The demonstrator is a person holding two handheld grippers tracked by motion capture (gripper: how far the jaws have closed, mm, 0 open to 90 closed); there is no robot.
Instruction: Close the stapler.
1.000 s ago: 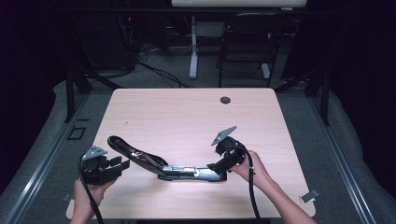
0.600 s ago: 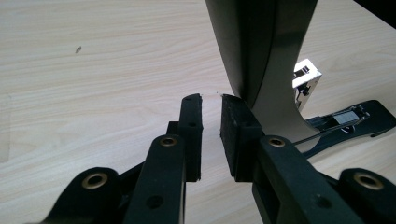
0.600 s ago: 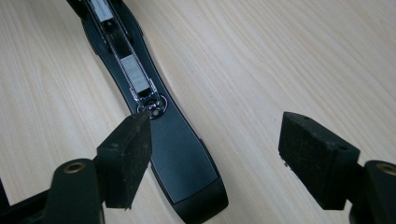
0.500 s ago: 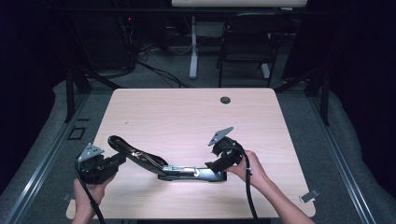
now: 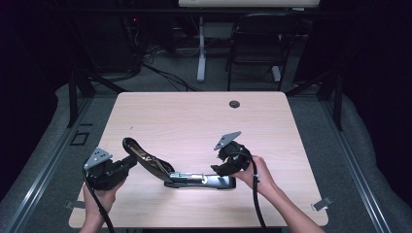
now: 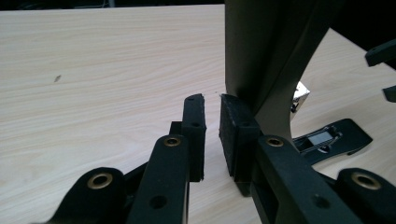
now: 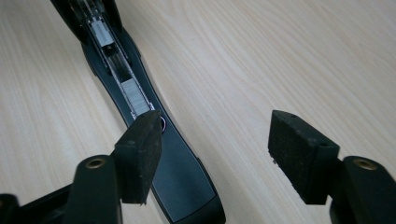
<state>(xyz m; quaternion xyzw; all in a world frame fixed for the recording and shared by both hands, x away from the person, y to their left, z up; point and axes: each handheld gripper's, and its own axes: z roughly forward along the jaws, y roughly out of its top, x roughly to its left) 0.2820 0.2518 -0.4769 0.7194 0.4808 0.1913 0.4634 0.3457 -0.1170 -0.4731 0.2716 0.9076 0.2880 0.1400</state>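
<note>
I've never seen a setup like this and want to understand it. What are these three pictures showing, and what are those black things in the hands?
A person sits at a wooden table holding a hand-operated gripper in each hand. Each is a tool with two black jaws. The wide picture is taken from above the person's side of the table. The other two come from small cameras riding on each gripper, looking along its jaws.

On the table lies a black stapler, swung open with its top arm raised. The left gripper is at the tip of that raised arm. Its jaws have just been closing and are almost shut, but I cannot tell whether they pinch it. The right gripper is over the stapler's base. Its jaws have also been closing but are open, holding nothing.
</note>
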